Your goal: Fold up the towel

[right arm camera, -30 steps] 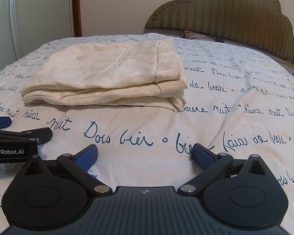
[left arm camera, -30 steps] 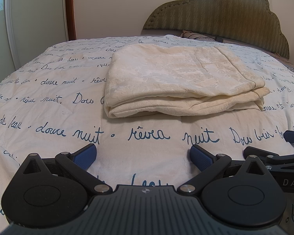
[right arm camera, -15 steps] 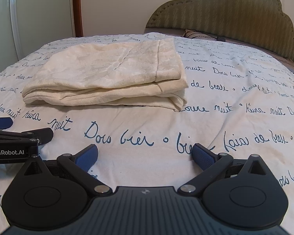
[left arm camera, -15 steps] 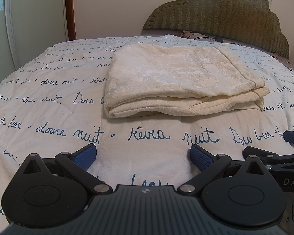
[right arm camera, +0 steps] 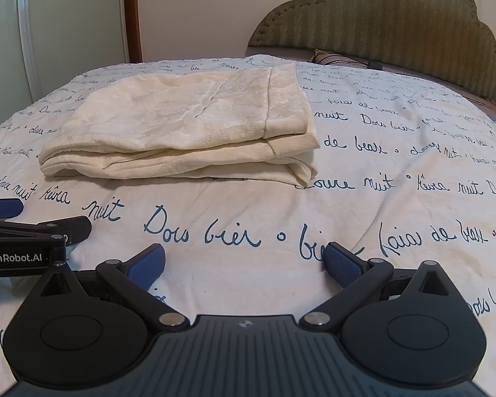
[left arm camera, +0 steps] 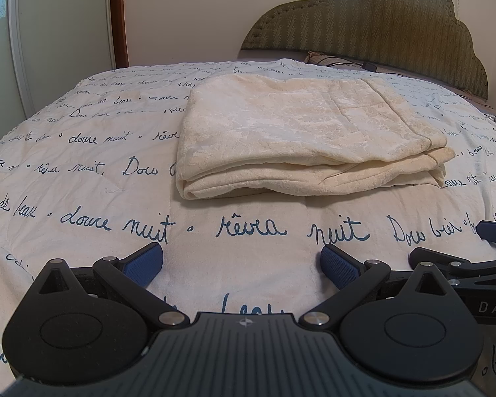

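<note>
A cream towel (left arm camera: 297,132) lies folded in several layers on the bed, seen from both wrist views; its folded stack (right arm camera: 188,125) sits left of centre in the right wrist view. My left gripper (left arm camera: 241,264) stands open on the near side of the towel, well apart from it, with nothing between its blue pads. My right gripper (right arm camera: 244,263) is likewise open and empty, short of the towel's right end. Each gripper shows at the edge of the other's view: the right one (left arm camera: 486,235), the left one (right arm camera: 3,208).
The bed cover (left arm camera: 82,172) is white with blue handwriting. A green padded headboard (left arm camera: 380,23) rises at the far right, with a pillow edge (left arm camera: 317,58) below it. A wardrobe door (left arm camera: 59,33) and a wooden frame (left arm camera: 119,16) stand at far left.
Both grippers stay open and nearly still. The right wrist view has shifted very slightly, the towel sitting a touch lower in it.
</note>
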### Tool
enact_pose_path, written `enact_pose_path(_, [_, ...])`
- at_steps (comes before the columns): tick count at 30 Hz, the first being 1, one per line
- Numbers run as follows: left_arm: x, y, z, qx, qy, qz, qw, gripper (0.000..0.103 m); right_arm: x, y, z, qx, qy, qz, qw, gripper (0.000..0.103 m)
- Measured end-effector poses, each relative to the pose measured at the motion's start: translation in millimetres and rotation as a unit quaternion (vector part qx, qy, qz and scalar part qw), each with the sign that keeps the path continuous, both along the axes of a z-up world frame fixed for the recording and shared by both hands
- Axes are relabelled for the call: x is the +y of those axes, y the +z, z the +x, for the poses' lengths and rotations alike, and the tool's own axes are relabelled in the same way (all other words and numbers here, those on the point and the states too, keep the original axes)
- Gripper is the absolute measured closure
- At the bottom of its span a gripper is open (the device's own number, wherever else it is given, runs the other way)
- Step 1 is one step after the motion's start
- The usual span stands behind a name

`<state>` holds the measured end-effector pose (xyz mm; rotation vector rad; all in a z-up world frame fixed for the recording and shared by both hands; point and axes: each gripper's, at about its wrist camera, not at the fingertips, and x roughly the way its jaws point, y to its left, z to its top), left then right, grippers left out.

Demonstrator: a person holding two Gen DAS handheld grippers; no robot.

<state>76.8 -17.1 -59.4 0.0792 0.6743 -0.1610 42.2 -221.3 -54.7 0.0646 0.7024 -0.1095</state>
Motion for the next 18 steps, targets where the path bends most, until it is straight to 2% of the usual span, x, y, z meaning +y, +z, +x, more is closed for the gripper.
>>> enact_pose_path(18, [-0.1,-0.1,-0.1,0.000,0.000,0.000,1.0000,0.000,-1.1,-0.3,-0.5,0.000,0.002,0.001,1.000,0.000])
